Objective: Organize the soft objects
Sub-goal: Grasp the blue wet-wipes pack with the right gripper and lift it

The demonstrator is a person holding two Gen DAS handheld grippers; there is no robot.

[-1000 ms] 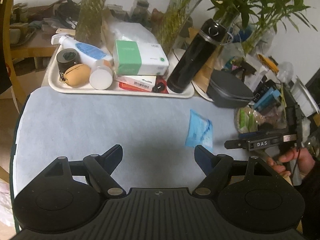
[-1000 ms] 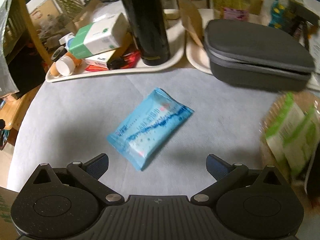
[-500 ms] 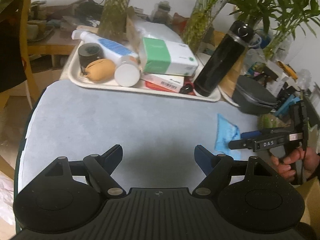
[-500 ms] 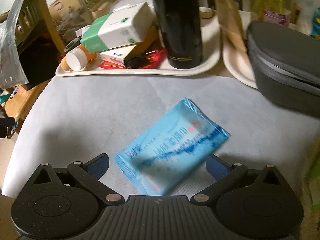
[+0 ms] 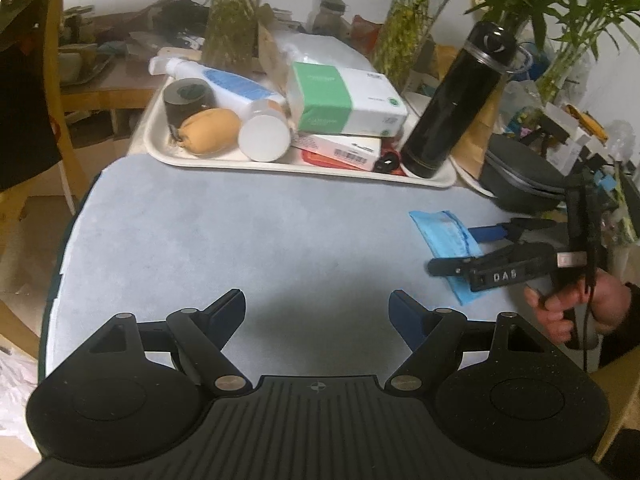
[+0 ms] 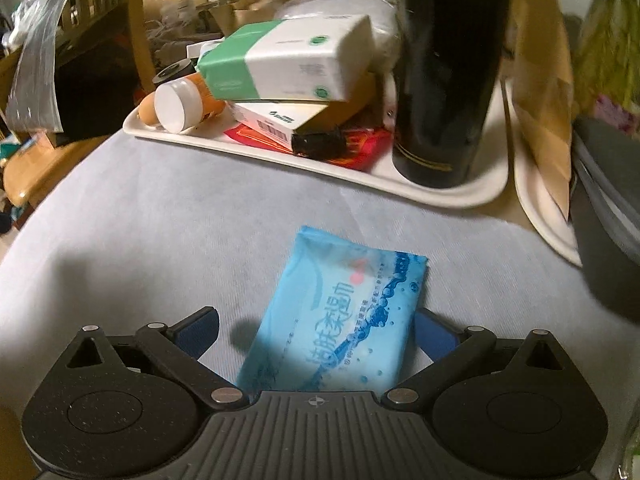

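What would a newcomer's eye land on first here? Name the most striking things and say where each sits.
First, the bright blue wipes pack lying flat on the pale grey table cover, between the open jaws of the right hand-held gripper. Behind it, a tall black flask stands at the right end of a crowded white tray, beside a green-and-white tissue box.

Cluttered home table (image 5: 240,232): houseplants (image 5: 552,8), tissue box (image 5: 344,100), wooden chair (image 5: 60,80).

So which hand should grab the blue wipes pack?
The right. Its tool already straddles the soft blue plastic wipes pack, jaws open either side. The left tool hovers open over bare grey cloth, away from the pack.
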